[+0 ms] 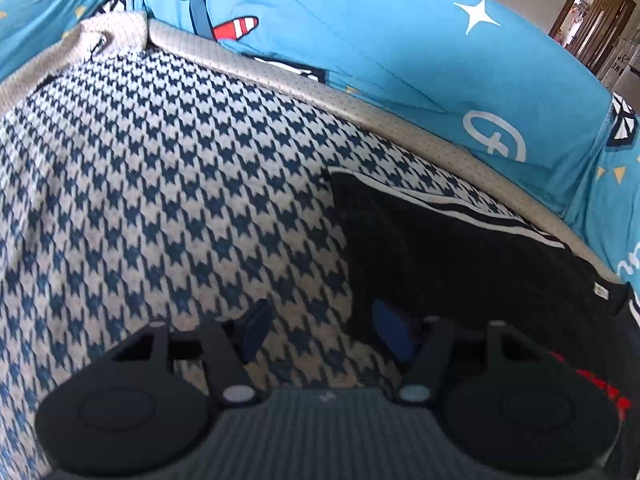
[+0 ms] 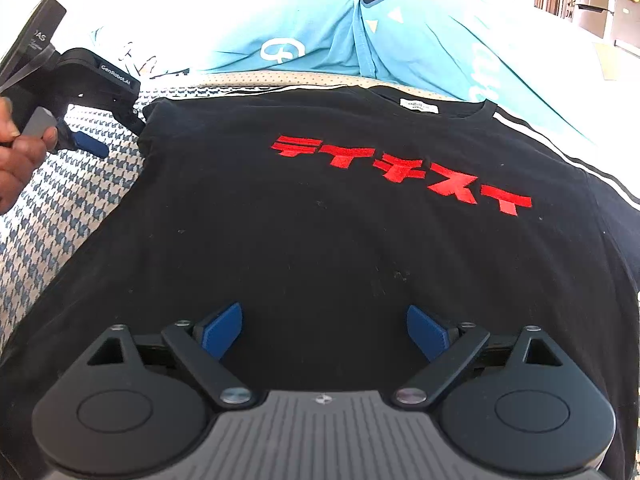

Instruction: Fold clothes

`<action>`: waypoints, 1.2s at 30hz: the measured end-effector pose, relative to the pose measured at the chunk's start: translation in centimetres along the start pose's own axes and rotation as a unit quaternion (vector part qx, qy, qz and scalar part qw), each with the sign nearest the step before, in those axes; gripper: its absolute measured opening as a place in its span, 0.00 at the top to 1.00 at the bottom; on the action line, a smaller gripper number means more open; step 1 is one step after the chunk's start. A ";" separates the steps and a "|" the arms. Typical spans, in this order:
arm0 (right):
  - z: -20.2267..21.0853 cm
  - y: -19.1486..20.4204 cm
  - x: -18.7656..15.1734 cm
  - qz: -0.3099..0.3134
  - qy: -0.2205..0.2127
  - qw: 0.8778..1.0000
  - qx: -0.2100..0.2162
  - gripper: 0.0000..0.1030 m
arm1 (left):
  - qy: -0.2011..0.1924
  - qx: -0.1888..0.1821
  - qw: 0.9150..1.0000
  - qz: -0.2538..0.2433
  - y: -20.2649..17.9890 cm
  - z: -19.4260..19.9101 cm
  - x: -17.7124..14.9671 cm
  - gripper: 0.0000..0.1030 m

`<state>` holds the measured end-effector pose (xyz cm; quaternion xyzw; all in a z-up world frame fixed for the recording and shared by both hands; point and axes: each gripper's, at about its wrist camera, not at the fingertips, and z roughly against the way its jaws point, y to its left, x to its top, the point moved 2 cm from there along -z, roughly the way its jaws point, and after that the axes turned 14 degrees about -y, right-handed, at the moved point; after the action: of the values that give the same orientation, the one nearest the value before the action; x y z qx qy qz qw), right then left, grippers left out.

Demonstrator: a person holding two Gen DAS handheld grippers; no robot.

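Both hand-held grippers released: left hand-held gripper point(image 1: 318, 330) should pinch the black T-shirt point(image 2: 320, 220) sleeve edge squarely; right hand-held gripper point(image 2: 324, 330) empty above it.

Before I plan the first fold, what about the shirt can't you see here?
- Black T-shirt with red lettering: hem hidden by the right gripper; right sleeve cut off by the right wrist frame.
- White neck label: print too small.
- Left gripper: left wrist view blurred; contact with sleeve unclear.

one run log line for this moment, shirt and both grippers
black shirt: flat on checked cover, unfolded | left gripper: jaws open at sleeve edge, empty | right gripper: jaws open over shirt, empty
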<state>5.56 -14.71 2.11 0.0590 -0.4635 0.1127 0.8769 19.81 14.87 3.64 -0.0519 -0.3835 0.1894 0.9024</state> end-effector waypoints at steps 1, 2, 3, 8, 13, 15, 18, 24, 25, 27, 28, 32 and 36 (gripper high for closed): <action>0.0 0.0 0.0 0.000 0.000 1.000 0.000 0.11 | 0.003 -0.005 1.000 0.004 -0.1 0.0 -0.2 0.43; 0.0 0.0 0.0 0.001 0.000 1.000 0.000 0.11 | 0.007 -0.009 1.000 0.008 -0.3 0.0 -0.4 0.43; 0.0 0.0 0.0 0.001 -0.001 1.000 0.001 0.11 | 0.010 -0.015 1.000 0.012 -0.5 0.1 -0.6 0.43; -0.1 0.0 0.0 0.002 0.000 1.000 0.001 0.10 | 0.003 -0.041 0.999 0.019 -1.7 0.6 -1.0 0.43; -0.1 0.0 0.0 0.003 -0.001 1.000 0.001 0.10 | -0.016 -0.054 0.997 0.056 -1.4 1.6 -0.7 0.42; -0.1 0.0 0.0 0.003 -0.001 1.000 0.001 0.10 | -0.030 -0.060 0.996 0.062 -1.5 2.3 -0.4 0.36; -0.2 0.0 0.0 0.004 -0.001 1.000 0.000 0.10 | -0.040 -0.070 0.994 0.069 -1.5 3.1 -0.3 0.28; -0.2 0.1 0.0 0.004 -0.002 1.000 0.000 0.10 | -0.004 -0.100 0.990 0.102 -1.5 1.7 -1.4 0.30; -0.2 0.1 0.0 0.004 -0.002 1.000 0.000 0.10 | -0.001 -0.105 0.989 0.108 -1.5 1.5 -1.6 0.30; -0.1 0.1 0.0 0.004 -0.002 1.000 0.000 0.10 | 0.003 -0.113 0.987 0.116 -1.7 1.0 -1.9 0.32; -0.1 0.1 0.0 0.004 -0.002 1.000 0.000 0.10 | 0.007 -0.117 0.986 0.119 -1.8 0.7 -2.0 0.32; -0.1 0.2 0.0 0.004 -0.002 1.000 0.000 0.10 | 0.007 -0.108 0.987 0.123 -1.9 0.2 -2.2 0.40; -0.1 0.1 -0.1 0.004 -0.003 1.000 0.000 0.10 | -0.002 -0.089 0.989 0.122 -1.9 0.1 -2.3 0.80</action>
<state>5.53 -14.57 1.98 0.0579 -0.4660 0.1160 0.8752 18.86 12.28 2.66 -0.1780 -0.3911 0.2635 0.8637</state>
